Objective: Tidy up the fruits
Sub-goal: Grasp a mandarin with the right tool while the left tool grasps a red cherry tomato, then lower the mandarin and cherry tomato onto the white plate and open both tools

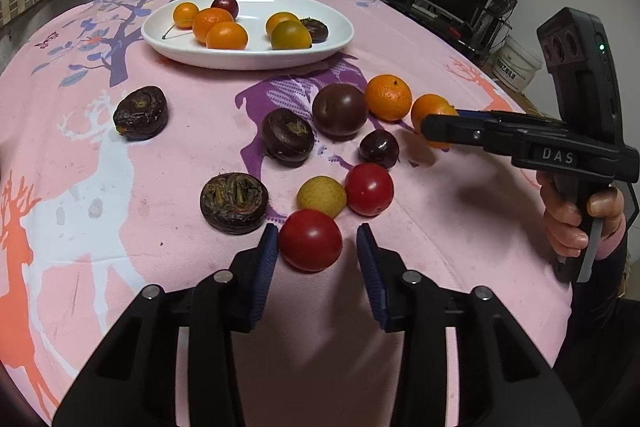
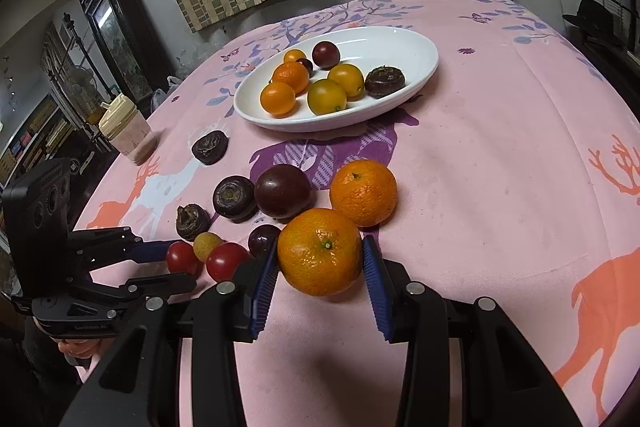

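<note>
A red tomato (image 1: pixel 310 239) lies on the pink cloth between the fingers of my left gripper (image 1: pixel 317 229). The left pad touches it; a strip of cloth shows between it and the right pad, so the jaws are open. My right gripper (image 2: pixel 321 242) is shut on a mandarin (image 2: pixel 320 251), both blue pads against its sides. From the left wrist view, that right gripper (image 1: pixel 436 125) covers part of the mandarin (image 1: pixel 430 109). The white oval plate (image 2: pixel 280 123) at the back holds several small oranges, a dark plum and a water chestnut.
Loose on the cloth: a second mandarin (image 2: pixel 363 191), a large dark plum (image 2: pixel 282 190), a small plum (image 1: pixel 379 148), another red tomato (image 1: pixel 369 189), a yellow fruit (image 1: pixel 321 195) and three water chestnuts. A lidded jar (image 2: pixel 126 135) stands at the left table edge.
</note>
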`<state>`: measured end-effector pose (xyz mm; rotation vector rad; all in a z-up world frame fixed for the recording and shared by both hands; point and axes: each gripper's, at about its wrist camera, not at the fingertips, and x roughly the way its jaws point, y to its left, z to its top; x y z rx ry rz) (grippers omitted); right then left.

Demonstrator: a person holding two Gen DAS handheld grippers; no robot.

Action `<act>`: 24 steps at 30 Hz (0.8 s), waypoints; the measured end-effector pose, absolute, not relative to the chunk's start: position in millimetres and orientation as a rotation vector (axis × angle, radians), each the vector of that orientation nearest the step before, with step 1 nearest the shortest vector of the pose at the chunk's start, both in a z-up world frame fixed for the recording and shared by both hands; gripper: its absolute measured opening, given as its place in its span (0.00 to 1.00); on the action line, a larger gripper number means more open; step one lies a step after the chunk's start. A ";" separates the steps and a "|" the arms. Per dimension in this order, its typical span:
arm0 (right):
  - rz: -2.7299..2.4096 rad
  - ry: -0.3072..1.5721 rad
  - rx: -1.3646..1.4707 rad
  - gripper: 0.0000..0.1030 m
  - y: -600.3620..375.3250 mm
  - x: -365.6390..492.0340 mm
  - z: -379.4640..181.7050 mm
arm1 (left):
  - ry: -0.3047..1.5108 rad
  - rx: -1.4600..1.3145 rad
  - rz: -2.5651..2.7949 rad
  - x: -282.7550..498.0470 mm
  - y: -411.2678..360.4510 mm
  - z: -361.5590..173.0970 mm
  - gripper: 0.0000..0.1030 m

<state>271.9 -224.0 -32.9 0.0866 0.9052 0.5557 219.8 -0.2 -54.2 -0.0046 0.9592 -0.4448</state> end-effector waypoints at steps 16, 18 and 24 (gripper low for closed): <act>0.626 0.802 0.190 0.41 -222.2 307.0 10.3 | 0.809 0.020 -0.433 258.0 16.7 16.1 0.29; 0.584 0.763 0.190 0.41 -218.3 329.2 19.8 | 0.784 -0.009 -0.401 288.6 18.7 29.4 0.29; 0.471 0.786 0.150 0.41 -197.7 395.9 7.3 | 0.817 -0.022 -0.330 385.1 0.9 31.0 0.29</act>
